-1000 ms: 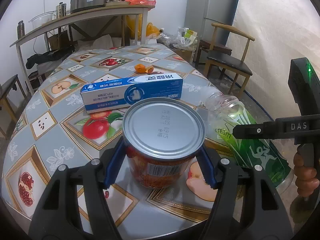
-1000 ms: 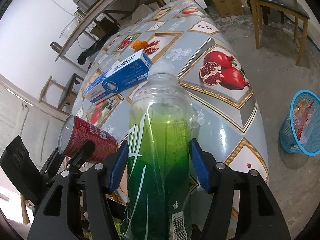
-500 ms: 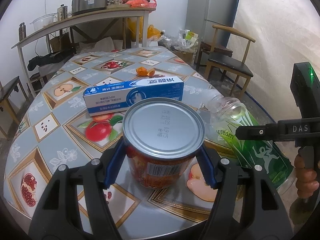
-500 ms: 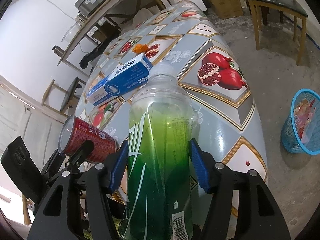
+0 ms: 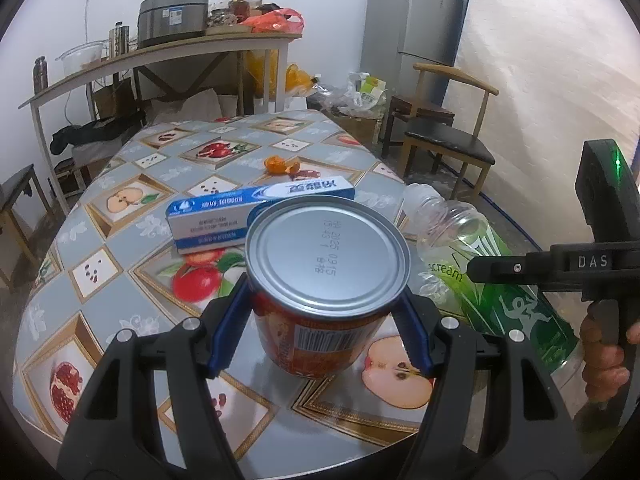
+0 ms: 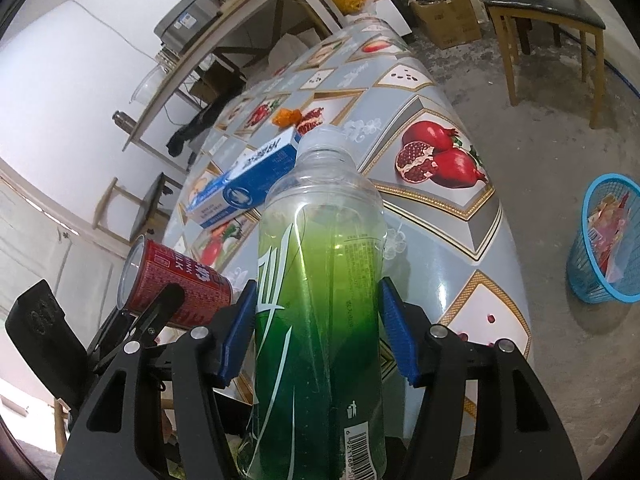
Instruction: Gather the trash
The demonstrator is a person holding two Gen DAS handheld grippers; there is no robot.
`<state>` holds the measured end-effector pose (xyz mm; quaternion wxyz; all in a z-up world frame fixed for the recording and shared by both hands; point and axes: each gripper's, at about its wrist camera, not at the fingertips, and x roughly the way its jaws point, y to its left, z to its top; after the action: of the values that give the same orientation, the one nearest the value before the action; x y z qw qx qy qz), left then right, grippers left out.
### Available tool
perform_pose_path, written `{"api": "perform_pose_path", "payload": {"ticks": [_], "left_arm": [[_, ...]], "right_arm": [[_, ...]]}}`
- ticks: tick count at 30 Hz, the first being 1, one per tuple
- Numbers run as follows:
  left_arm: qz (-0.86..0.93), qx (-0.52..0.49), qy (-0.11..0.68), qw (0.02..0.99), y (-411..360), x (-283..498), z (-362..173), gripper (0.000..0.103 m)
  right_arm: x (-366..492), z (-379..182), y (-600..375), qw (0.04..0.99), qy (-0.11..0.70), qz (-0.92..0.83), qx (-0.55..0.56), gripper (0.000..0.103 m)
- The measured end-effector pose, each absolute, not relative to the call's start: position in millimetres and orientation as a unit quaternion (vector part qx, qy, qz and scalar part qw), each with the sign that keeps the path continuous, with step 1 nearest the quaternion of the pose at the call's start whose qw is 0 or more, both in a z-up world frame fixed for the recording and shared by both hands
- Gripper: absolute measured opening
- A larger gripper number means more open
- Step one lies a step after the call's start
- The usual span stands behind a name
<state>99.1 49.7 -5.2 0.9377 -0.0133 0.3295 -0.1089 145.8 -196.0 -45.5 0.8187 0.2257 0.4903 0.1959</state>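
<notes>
The left hand-held gripper [image 5: 320, 316] stays clamped on the can [image 5: 326, 280], the right hand-held gripper [image 6: 318, 332] on the bottle [image 6: 320, 280], both lifted off the surface [image 5: 120, 240]. The basket [image 6: 608, 240] waits at 3 o'clock.

even indoor light, soft glare on the glossy table [image 5: 132, 300], sharp centre, strong fisheye bending, dark vignetted corners

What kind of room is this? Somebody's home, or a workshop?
Most likely a lived-in home kitchen or dining room. A fridge stands in the corner, a dining table wears a fruit-print cover, and a cooker sits on the side shelf, with a wooden chair nearby.
</notes>
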Motion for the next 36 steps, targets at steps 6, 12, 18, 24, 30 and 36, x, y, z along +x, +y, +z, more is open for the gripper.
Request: {"api": "perform_pose_path", "payload": {"ticks": [6, 12, 18, 24, 30, 36], "left_arm": [[-0.129, -0.009, 0.322, 0.938, 35.2, 103.1, 7.8, 0.064], [-0.181, 0.004, 0.311, 0.933, -3.4, 113.4, 28.5, 0.064], [-0.262, 0.012, 0.308, 0.915, -62.7, 130.2, 46.8, 0.064], [-0.345, 0.028, 0.331, 0.878, -142.3, 151.7, 49.2, 0.064], [-0.394, 0.052, 0.38, 0.835, -225.6, 178.2, 31.7, 0.064], [-0.417, 0.085, 0.466, 0.776, -307.0, 212.0, -12.8, 0.064]], "right_arm": [[139.7, -39.8, -211.1, 0.824, 0.473, 0.195, 0.243, 0.058], [123.8, -24.5, -259.1, 0.843, 0.431, 0.164, 0.278, 0.058], [92.5, -14.3, -341.6, 0.864, 0.381, 0.079, 0.319, 0.058], [52.7, -27.6, -423.1, 0.864, 0.358, -0.03, 0.354, 0.058], [28.0, -63.8, -486.1, 0.84, 0.364, -0.11, 0.387, 0.058], [33.3, -115.4, -528.6, 0.808, 0.386, -0.14, 0.423, 0.058]]}}
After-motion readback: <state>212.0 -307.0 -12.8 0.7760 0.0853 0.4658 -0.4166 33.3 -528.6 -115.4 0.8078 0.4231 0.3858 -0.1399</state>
